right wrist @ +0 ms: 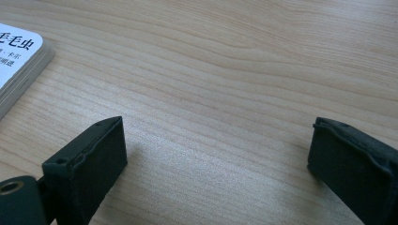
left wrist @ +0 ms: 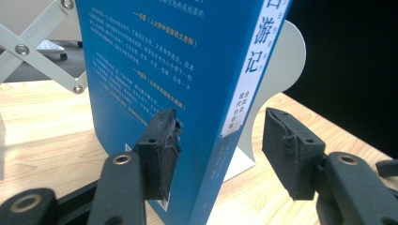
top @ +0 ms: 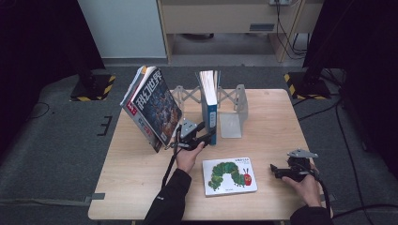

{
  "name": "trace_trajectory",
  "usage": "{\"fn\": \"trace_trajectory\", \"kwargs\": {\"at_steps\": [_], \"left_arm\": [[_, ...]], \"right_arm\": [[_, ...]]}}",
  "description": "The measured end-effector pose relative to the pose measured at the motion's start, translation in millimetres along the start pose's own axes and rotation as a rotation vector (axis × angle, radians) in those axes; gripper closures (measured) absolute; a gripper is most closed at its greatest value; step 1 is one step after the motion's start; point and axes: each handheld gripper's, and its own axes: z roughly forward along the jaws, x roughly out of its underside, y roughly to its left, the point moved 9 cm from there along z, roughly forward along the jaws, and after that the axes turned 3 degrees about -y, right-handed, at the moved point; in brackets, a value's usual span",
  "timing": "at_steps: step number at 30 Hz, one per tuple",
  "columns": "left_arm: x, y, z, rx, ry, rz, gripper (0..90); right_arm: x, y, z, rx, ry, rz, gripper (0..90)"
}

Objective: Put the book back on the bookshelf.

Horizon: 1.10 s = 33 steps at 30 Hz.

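Observation:
A tall blue book (top: 210,105) stands upright in a white extending book rack (top: 232,101). My left gripper (top: 206,137) is at its lower near corner, with the jaws on either side of the spine. In the left gripper view the blue book (left wrist: 155,56) sits between the jaws of my left gripper (left wrist: 220,126). The left pad (left wrist: 162,140) rests against the back cover, while the right pad (left wrist: 291,145) stands clear of it. My right gripper (top: 277,169) lies low over the table at the right, and in its own view this gripper (right wrist: 220,140) is wide open over bare wood.
A dark-covered stack of magazines (top: 152,105) leans steeply at the rack's left end. A caterpillar picture book (top: 230,176) lies flat near the front edge, its corner (right wrist: 19,56) left of my right gripper. The rack's white end plate (left wrist: 286,70) rises behind the blue book.

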Motion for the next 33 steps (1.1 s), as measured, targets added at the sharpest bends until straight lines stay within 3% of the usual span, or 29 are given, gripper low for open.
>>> {"fn": "trace_trajectory", "kwargs": {"at_steps": [17, 24, 27, 33], "left_arm": [[-3.8, -2.6, -15.5, 0.008, 0.054, 0.056, 37.5], [-2.4, -0.8, -34.8, -0.001, 0.114, 0.104, 35.8], [-2.2, -2.0, -40.1, 0.007, 0.127, 0.1, 35.6], [2.8, -4.8, -61.4, 0.019, 0.173, 0.151, 34.0]], "right_arm": [[-0.1, 0.2, 0.0, 0.0, -0.001, 0.004, 5.1], [0.0, 0.1, 0.0, 0.0, 0.0, 0.001, 5.1], [0.1, 0.1, 0.4, 0.001, 0.003, 0.002, 3.5], [0.2, 0.0, 0.5, 0.001, 0.004, -0.001, 3.4]]}}
